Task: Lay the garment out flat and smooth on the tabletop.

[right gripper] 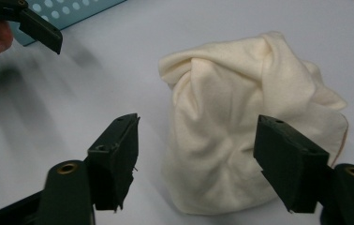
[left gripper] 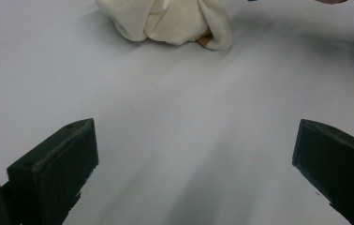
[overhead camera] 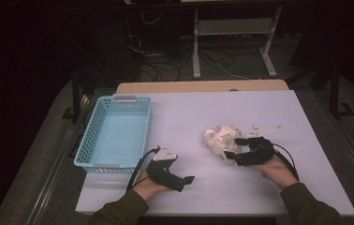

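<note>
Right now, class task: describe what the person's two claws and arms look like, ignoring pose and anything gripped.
Both claws, left and right, are black, each with two blocky jaws with small holes in them. Each carries a pale three-cornered plate on top and trails a black cable. The person wears olive-green sleeves that reach to the wrists.
</note>
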`<state>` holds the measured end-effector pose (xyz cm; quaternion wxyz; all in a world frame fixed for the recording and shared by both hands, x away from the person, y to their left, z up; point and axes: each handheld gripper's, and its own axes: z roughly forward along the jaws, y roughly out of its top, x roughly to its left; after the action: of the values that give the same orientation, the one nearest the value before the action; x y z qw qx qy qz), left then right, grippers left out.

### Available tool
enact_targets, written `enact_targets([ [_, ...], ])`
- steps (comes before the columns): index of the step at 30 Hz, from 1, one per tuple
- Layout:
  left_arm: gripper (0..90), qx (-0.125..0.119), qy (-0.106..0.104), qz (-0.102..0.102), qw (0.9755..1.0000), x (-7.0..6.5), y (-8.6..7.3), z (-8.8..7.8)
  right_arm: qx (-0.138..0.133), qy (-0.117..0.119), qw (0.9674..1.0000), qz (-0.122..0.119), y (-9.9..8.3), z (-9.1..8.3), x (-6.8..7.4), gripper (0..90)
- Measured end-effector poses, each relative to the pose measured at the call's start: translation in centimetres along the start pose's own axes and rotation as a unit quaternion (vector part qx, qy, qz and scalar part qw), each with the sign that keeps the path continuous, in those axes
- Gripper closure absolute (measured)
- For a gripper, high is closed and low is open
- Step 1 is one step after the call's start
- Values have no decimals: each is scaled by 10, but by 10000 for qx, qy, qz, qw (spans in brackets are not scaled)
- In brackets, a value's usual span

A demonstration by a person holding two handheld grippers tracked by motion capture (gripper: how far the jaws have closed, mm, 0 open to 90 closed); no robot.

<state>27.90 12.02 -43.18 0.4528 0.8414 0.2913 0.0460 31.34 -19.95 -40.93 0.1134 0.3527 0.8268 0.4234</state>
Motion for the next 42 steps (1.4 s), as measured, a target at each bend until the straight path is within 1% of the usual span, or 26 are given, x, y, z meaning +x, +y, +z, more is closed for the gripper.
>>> enact_targets([
  [4, 0, 13, 6, 13, 10000, 1, 0, -1, 28, -1, 10000, -71, 1, 4, 4, 387],
  [5, 0, 11, 12, 11, 10000, 1, 0, -1, 28, -1, 10000, -71, 1, 4, 4, 387],
  [7, 0, -5, 23, -12, 10000, 0, 1, 0, 44, -13, 10000, -72, 3, 8, 4, 434],
  [10, 0, 6, 21, 33, 10000, 0, 1, 0, 76, -9, 9999, -110, 3, 11, 3, 473],
  [12, 0, 6, 21, 33, 10000, 0, 1, 0, 76, -14, 9999, -114, 3, 12, 3, 473],
  [13, 0, 20, 35, 10, 10000, 1, 0, 0, 120, -53, 9997, -185, 2, 14, 4, 498],
  [17, 0, 12, 45, 14, 10000, 1, 0, 0, 152, -65, 9996, -230, 1, 16, 4, 521],
  [19, 0, 12, 52, 17, 10000, 1, 0, 0, 211, -150, 9992, -290, 1, 17, 5, 527],
  [25, 0, 13, 50, 13, 10000, 1, 0, 0, 299, -154, 9990, -301, 0, 21, 5, 563],
  [26, 0, 9, 51, 16, 10000, 0, 0, -1, 310, -197, 9988, -339, 0, 22, 5, 571],
  [29, 0, 11, 50, 27, 10000, 1, 0, -1, 346, -214, 9986, -334, 0, 25, 4, 635],
  [33, 0, 14, 61, 15, 10000, 1, 0, -2, 360, -177, 9988, -277, 0, 25, 3, 719],
  [34, 0, 14, 61, 15, 10000, 1, 0, -2, 360, -177, 9988, -277, 0, 25, 3, 719],
  [35, 0, 16, 68, 12, 10000, 1, 0, -2, 357, -169, 9989, -262, 0, 25, 3, 740],
  [36, 0, 21, 69, 14, 10000, 1, 0, -2, 366, -148, 9989, -251, 0, 25, 1, 798],
  [39, 0, 23, 69, 19, 10000, 1, 0, -2, 377, -94, 9990, -228, -1, 24, 0, 839],
  [42, 0, 25, 65, 25, 10000, 1, 0, -1, 382, -76, 9990, -231, 0, 23, -1, 854],
])
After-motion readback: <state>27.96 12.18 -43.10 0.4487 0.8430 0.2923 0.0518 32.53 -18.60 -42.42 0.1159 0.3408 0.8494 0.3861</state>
